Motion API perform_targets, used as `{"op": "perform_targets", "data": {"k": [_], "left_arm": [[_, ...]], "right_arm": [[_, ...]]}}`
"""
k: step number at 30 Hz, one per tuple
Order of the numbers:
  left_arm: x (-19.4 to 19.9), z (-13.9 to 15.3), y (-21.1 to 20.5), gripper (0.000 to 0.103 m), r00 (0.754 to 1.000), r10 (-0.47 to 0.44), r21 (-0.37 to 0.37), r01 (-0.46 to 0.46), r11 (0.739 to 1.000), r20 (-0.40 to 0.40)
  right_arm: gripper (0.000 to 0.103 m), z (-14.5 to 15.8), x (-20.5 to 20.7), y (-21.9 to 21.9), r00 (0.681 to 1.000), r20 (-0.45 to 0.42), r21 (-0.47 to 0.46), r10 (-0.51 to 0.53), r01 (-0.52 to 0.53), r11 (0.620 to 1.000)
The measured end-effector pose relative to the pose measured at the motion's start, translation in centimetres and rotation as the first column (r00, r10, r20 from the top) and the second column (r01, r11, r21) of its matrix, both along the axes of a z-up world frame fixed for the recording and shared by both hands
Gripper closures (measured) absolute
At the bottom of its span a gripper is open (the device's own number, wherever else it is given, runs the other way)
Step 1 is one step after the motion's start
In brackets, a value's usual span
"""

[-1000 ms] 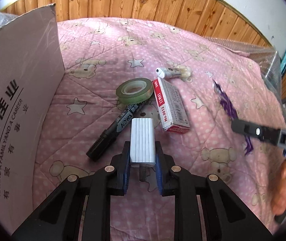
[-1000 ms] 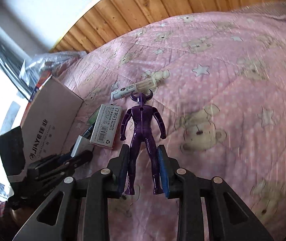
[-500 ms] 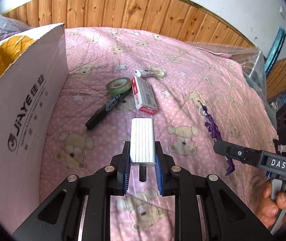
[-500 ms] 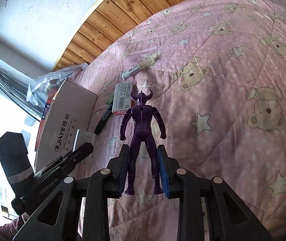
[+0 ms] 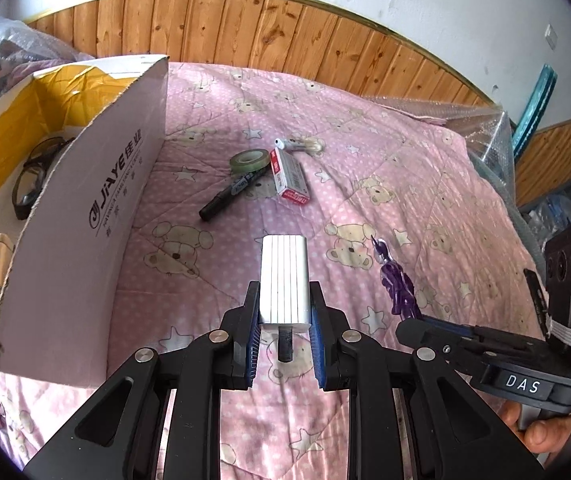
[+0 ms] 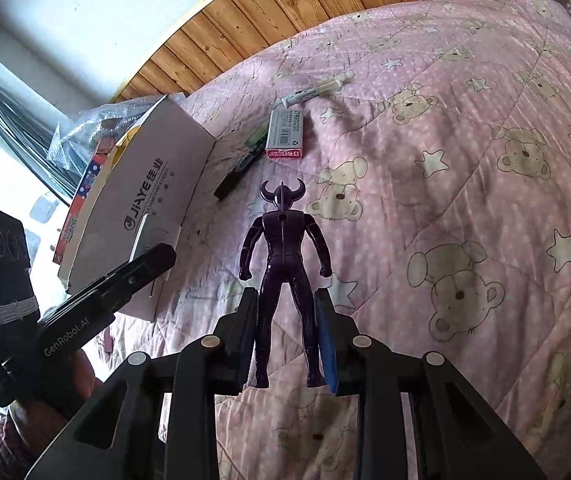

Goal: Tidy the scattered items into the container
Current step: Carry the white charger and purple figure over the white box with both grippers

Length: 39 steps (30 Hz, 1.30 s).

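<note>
Left gripper (image 5: 285,344) clamps a white ribbed charger (image 5: 284,278); right gripper (image 6: 287,340) clamps the purple horned figure (image 6: 283,264) by its legs; striking the cardboard box (image 5: 85,216) wall risks dislodging either

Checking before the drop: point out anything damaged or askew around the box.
The cardboard box has a ragged, torn top edge on its near flap. On the quilt, the marker lies with its end under the tape roll.
</note>
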State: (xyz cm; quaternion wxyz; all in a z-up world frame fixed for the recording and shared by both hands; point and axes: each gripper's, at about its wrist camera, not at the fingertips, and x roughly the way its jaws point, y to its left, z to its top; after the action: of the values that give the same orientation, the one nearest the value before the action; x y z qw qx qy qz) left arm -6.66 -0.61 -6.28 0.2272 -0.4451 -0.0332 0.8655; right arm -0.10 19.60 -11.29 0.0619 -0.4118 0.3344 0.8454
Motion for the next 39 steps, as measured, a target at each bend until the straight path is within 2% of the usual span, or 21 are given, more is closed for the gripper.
{"op": "perform_targets", "data": {"k": [13,24,39], "left_arm": [[2.9,3.1,-3.6,0.081,0.999,0.024,0.097,-0.021,0.995,-0.024],[4.3,6.3,-5.9,0.081,0.996,0.053,0.18,-0.039,0.983,-0.074],[5.6,8.9,-10.5,0.081,0.986,0.142,0.259,-0.115,0.959,-0.09]], "right_arm": [[0.073,3.6,0.4,-5.7,0.998,-0.007,0.091,0.055,-0.054,0.994],[0.073,7.6,-0.6,-10.5,0.988,-0.031,0.17,0.153,-0.146,0.975],[0.073,10.9,-2.1,-14.6,0.963,-0.08,0.202,0.259,-0.239,0.95]]}}
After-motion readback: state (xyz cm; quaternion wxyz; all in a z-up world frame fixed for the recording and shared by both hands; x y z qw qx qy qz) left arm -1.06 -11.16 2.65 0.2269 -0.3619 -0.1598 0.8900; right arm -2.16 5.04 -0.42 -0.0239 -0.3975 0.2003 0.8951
